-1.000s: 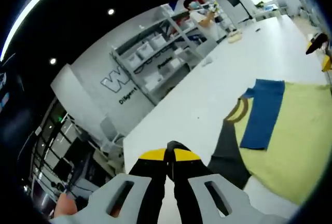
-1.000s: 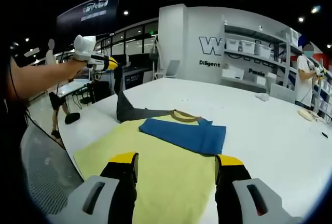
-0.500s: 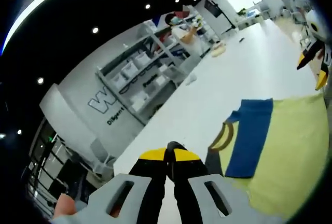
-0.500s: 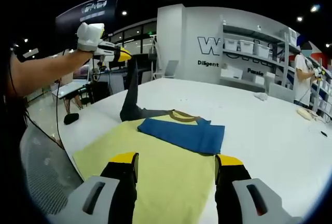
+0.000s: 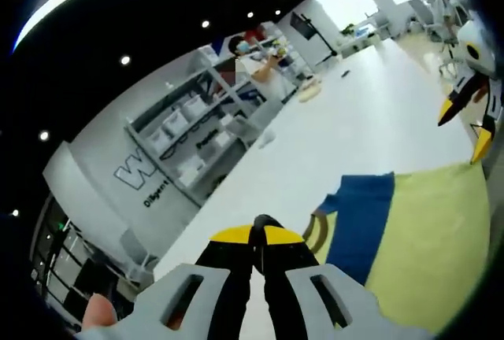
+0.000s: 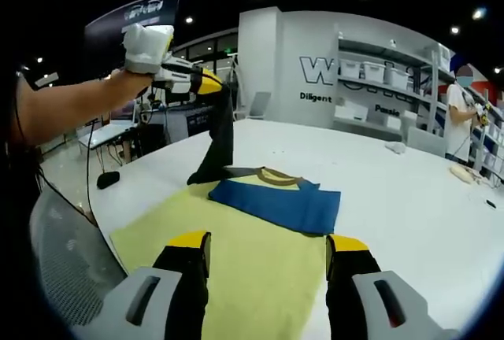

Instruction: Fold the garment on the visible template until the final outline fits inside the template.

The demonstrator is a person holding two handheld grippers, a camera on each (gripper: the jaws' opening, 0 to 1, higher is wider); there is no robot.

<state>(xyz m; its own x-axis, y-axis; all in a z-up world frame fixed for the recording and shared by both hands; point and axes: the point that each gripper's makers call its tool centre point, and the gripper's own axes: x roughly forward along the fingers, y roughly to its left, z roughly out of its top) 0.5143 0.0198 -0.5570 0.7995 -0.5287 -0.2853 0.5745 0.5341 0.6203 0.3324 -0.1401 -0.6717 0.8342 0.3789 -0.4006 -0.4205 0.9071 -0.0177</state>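
Right gripper view gives me the clearest read: the left gripper [image 6: 206,82] is held up at the left, higher and closer to the garment's collar than it was a second ago, when it hung out past the table edge. Its yellow-tipped jaws are pinched together on the dark sleeve [image 6: 220,131], which now hangs almost straight down from them instead of trailing low across the table. The garment [image 6: 260,234] lies on the white table [image 6: 409,198]: a pale yellow body with a blue panel [image 6: 276,202] folded over near the striped collar [image 6: 272,173]; the yellow and blue parts sit where they did before. My right gripper [image 6: 268,265] hovers over the yellow cloth with its jaws spread wide, nothing between them, same as earlier. In the left gripper view, my left gripper's own jaws [image 5: 258,239] are squeezed tight with a dark sliver of the sleeve at their tips, and the table and garment [image 5: 417,238] have swung lower right as I lift. The right gripper [image 5: 465,116] pokes in at the right edge. On the grey back wall [image 6: 315,49] I can read a large "W" and, under it, "Diligent"; the rest is cut off by white shelving [image 6: 386,80] holding bins.
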